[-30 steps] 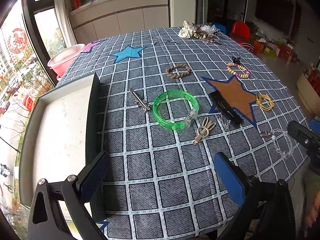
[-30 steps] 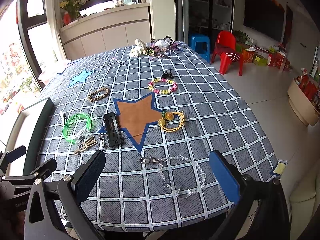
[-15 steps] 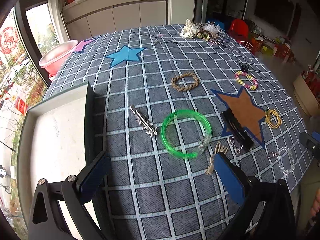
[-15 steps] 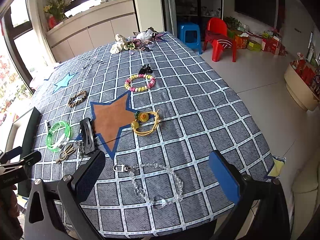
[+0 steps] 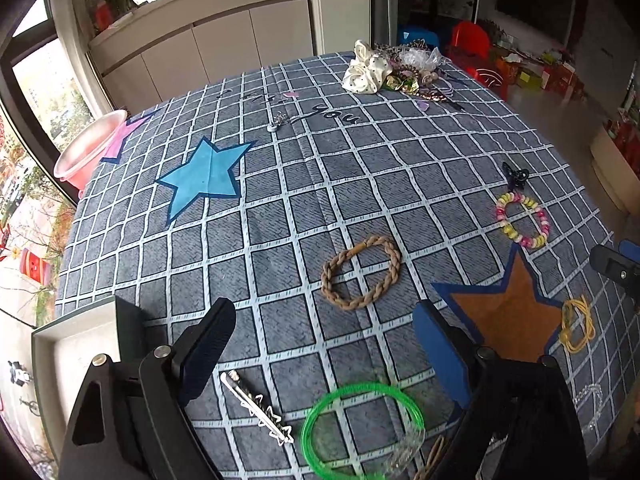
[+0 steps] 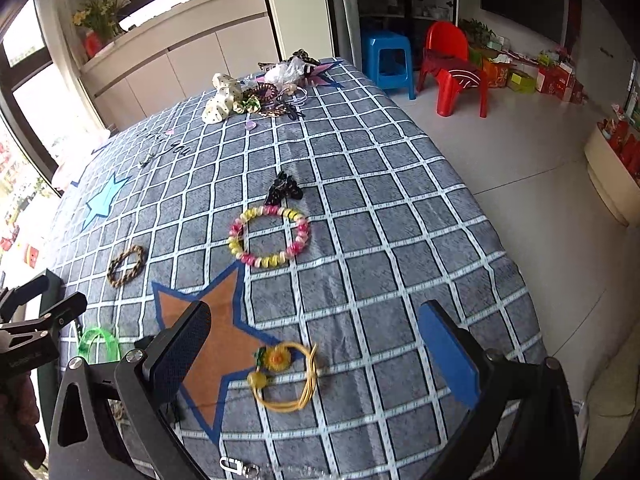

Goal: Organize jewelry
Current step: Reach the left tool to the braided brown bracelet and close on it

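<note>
Checked worktop [image 5: 280, 208] strewn with jewelry. Left gripper [image 5: 324, 344]: jaws wide, just narrowing slightly, holding nothing; braided bracelet [image 5: 360, 272] just beyond. Right gripper [image 6: 316, 344]: jaws wide, empty, above yellow cord bracelet [image 6: 286, 376].

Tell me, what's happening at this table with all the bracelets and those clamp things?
A person is holding a two-finger gripper in each hand above a checked tablecloth strewn with jewelry, with the sorting not yet begun. The left gripper is open and empty, with a braided brown bracelet ahead of it and a green bangle just beneath. The right gripper is also open and empty, over a yellow cord bracelet with a sunflower charm. A tray waits at the left edge.
</note>
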Demonstrator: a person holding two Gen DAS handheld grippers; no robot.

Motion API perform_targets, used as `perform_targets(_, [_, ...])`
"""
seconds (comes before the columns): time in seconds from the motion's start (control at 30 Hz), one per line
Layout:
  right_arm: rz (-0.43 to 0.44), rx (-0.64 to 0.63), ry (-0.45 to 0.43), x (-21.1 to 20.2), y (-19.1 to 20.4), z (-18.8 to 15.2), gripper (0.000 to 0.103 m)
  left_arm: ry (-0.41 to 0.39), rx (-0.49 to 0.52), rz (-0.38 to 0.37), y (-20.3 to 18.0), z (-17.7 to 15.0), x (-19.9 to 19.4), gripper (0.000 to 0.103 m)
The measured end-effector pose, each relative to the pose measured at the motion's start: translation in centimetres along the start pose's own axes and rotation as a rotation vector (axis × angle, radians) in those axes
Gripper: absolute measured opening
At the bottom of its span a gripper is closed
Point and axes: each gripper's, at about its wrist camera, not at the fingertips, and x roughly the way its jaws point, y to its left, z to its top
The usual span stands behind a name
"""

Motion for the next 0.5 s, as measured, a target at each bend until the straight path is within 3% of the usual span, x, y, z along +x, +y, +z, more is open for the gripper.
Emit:
perform_targets(0.03, [0.001, 0.002, 0.010, 0.8, 0.0, 0.5, 0.103, 0.008, -0.003, 0.001, 0.0, 0.3, 0.7, 0.095])
perform_targets(0.1, [-0.006, 0.003, 0.030, 2.3, 0.0, 1.4, 0.103, 0.035, -0.003, 0.003, 0.0, 0.8, 2.1, 0.080])
perform_targets(0.2, [-0.019, -0.013, 0.046, 4.1, 0.2, 2.3, 0.101, 0.071, -0.020, -0.017, 0.1, 1.4, 3.8, 0.080])
perform_targets(0.37, [-0.028, -0.036, 0.082, 6.8, 0.5, 3.1, 0.083, 0.085, -0.009, -0.025, 0.1, 2.3, 5.3, 0.080])
perform_targets(0.5, [-0.066, -0.083, 0.077, 8.0, 1.2, 3.6, 0.079, 0.071, -0.007, -0.052, 0.0, 2.5, 5.5, 0.080])
